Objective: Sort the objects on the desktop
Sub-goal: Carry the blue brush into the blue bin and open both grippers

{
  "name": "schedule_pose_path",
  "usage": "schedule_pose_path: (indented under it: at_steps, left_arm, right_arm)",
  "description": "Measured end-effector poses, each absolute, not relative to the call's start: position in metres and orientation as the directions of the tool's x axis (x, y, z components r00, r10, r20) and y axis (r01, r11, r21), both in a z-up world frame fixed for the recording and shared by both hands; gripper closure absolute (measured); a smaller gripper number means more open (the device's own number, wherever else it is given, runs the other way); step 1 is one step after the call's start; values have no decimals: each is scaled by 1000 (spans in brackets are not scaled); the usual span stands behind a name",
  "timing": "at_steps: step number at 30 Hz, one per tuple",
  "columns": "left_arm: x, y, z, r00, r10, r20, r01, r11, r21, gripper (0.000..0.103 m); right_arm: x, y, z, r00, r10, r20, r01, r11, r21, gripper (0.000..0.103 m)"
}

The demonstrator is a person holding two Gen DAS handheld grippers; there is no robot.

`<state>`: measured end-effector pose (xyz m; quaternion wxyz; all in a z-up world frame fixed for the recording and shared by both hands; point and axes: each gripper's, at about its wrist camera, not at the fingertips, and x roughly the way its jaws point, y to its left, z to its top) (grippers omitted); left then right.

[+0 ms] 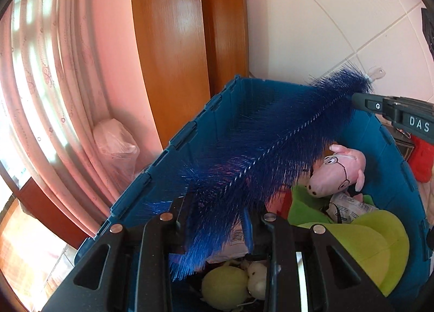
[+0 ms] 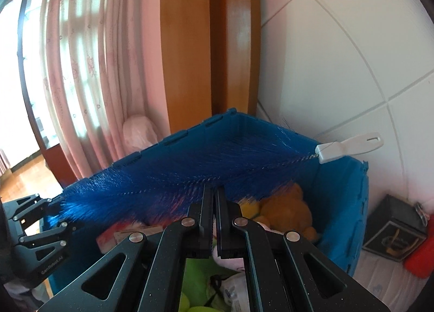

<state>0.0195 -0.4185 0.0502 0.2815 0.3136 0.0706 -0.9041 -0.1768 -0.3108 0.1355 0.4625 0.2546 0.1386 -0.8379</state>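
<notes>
A long blue bristle brush (image 1: 260, 146) with a twisted wire core and a white handle (image 2: 350, 146) is held lengthwise over an open blue plastic crate (image 1: 195, 133). My right gripper (image 2: 214, 190) is shut on the brush's wire core near its middle. My left gripper (image 1: 217, 211) is open, its fingers on either side of the brush's bristled end; it shows in the right wrist view (image 2: 51, 203) at the brush tip. The crate (image 2: 350, 203) holds soft toys: a pink pig plush (image 1: 336, 173), green plush (image 1: 374, 241), an orange bear (image 2: 284, 211).
A wooden door frame (image 1: 179, 35) and pink curtain (image 1: 62, 73) stand behind the crate, with a white tiled wall (image 2: 339, 67) to the right. A dark box (image 2: 393, 233) and a red object (image 2: 420, 257) lie right of the crate.
</notes>
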Motion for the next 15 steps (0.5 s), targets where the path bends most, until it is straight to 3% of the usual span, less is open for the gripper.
schedule_pose_path:
  at_steps: [4,9,10,12,13,14,15]
  left_arm:
    - [18,-428,46,-650,-435,-623,538,-842,26,64]
    - [19,-431,42,-650,-403,-644,518,-855,12,42]
    - [19,-430,42,-654,-398,-643,511,-859,11,40]
    - [22,-428,42,-653,-404,-640,512,-859,19,33]
    - [22,-428,42,-653,-404,-641,511,-859,21,32]
    - [24,-427,42,-657,-396,-642,505,-863,16,32]
    - [27,-427,42,-660,-390,-643,501,-865,10,32]
  right_arm:
    - [-178,-316,123,-454,-650,-609,823,-568,-7,100]
    - [-182,-315,112,-466,-606,-645,792,-610,0,93]
    - [-182,-313,111,-474,-593,-650,782,-624,-1,83]
    - [-181,-311,112,-495,-573,-654,762,-648,-10,51]
    - [-180,-309,113,-504,-567,-651,753,-658,-11,23]
    - [-179,-305,114,-512,-562,-649,745,-666,-11,8]
    - [-178,-303,115,-519,-558,-648,740,-672,-14,6]
